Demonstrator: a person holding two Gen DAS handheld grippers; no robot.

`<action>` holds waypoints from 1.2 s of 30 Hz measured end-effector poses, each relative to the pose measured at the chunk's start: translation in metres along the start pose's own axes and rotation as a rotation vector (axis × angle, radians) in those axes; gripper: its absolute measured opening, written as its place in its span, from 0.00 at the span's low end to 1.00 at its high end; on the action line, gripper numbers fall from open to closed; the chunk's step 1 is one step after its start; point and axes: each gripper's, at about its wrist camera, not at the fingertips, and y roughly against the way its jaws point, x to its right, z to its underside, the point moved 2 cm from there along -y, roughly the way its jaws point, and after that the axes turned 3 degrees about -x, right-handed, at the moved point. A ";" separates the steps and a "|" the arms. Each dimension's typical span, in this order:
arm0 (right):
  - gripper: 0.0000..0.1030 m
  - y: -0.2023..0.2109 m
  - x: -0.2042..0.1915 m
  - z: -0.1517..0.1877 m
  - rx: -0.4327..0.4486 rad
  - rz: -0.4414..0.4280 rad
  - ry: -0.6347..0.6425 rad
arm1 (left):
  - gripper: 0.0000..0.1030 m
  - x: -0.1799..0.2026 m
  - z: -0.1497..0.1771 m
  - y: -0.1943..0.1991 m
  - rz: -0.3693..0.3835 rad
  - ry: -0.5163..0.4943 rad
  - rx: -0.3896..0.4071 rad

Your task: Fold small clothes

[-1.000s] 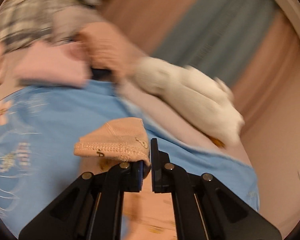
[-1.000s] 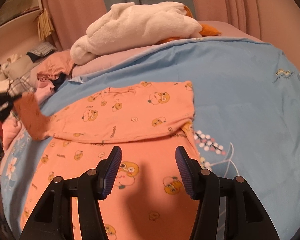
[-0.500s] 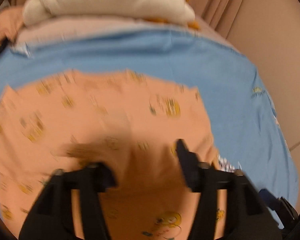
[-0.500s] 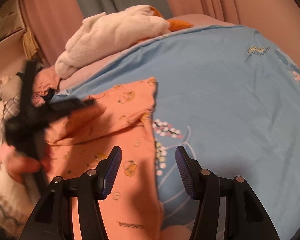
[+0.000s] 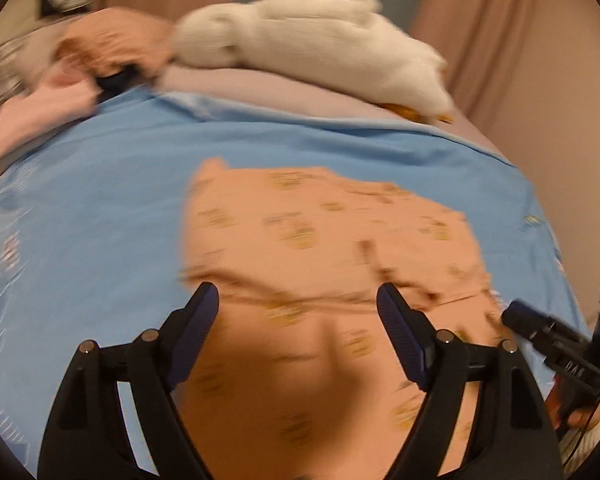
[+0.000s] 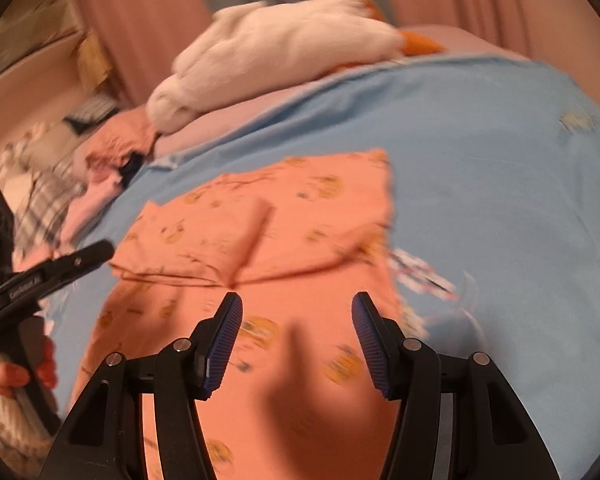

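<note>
An orange child's garment (image 5: 320, 232) printed with small yellow cartoon faces lies flat on the blue sheet (image 5: 100, 184). Its upper part is folded over the body, leaving a seam across the middle (image 6: 280, 216). My left gripper (image 5: 296, 296) hovers over the garment's near half with its jaws opening and nothing between them. My right gripper (image 6: 297, 304) is open above the same garment, also empty. In the right wrist view, a finger (image 6: 72, 260) of the left gripper shows at the left, held by a hand.
A white plush duck (image 5: 312, 40) lies on a pinkish blanket at the far end of the bed. A heap of unfolded clothes (image 6: 60, 184) sits at the far left. Bare blue sheet (image 6: 500, 200) stretches to the right of the garment. Curtains hang behind.
My left gripper was shut on an orange cuff, carried it over the garment, let go and now stands open. The right wrist view swung right and came back.
</note>
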 end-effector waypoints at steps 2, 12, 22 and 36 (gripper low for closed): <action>0.55 -0.008 -0.020 -0.007 0.004 -0.013 0.078 | 0.79 -0.019 0.008 0.003 -0.005 0.054 -0.008; 0.55 -0.092 -0.104 -0.036 -0.102 0.028 0.412 | 0.79 -0.049 0.023 0.017 0.040 0.147 -0.013; 0.10 -0.061 -0.018 -0.032 0.013 -0.015 -0.013 | 0.79 -0.043 0.030 0.008 0.081 0.125 -0.035; 0.05 -0.069 0.024 -0.029 -0.100 -0.054 -0.181 | 0.79 -0.046 0.033 0.004 0.053 0.121 -0.062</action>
